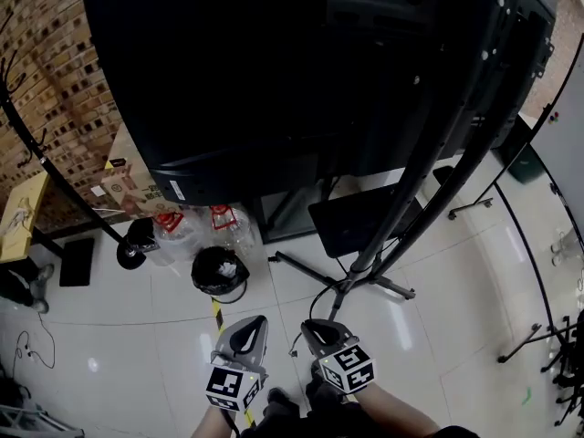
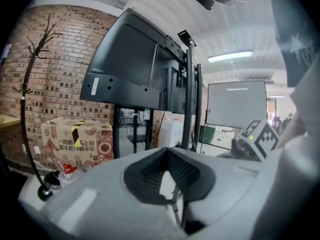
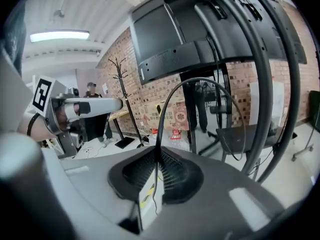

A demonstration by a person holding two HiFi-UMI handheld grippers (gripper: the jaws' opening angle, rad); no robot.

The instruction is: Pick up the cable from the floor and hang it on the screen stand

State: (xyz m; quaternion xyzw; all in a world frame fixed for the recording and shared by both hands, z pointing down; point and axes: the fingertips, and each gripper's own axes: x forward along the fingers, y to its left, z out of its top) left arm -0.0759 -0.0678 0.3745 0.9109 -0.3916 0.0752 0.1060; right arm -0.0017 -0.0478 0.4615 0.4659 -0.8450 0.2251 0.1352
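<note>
The big black screen [image 1: 301,62] on its wheeled stand [image 1: 412,185] fills the top of the head view. Both grippers are low in front of it, side by side. My right gripper [image 1: 315,325] [image 3: 157,156] is shut on the thin black cable [image 3: 200,80], which rises from the pads, arches over and drops toward the stand's poles [image 3: 260,84]. In the head view the cable [image 1: 313,301] runs from that gripper to the stand's base. My left gripper [image 1: 254,322] [image 2: 167,151] has its pads together at the tip, with a thin dark strand of cable [image 2: 176,206] low between them. The stand pole [image 2: 190,99] is ahead.
A coat rack [image 1: 55,176] stands at the left by the brick wall. A cardboard box [image 1: 128,190], water bottles [image 1: 196,226] and a black bag [image 1: 219,270] sit under the screen. A black tripod's legs [image 1: 301,267] and yellow-black floor tape [image 1: 217,313] lie just ahead. Another stand's legs [image 1: 534,336] are at the right.
</note>
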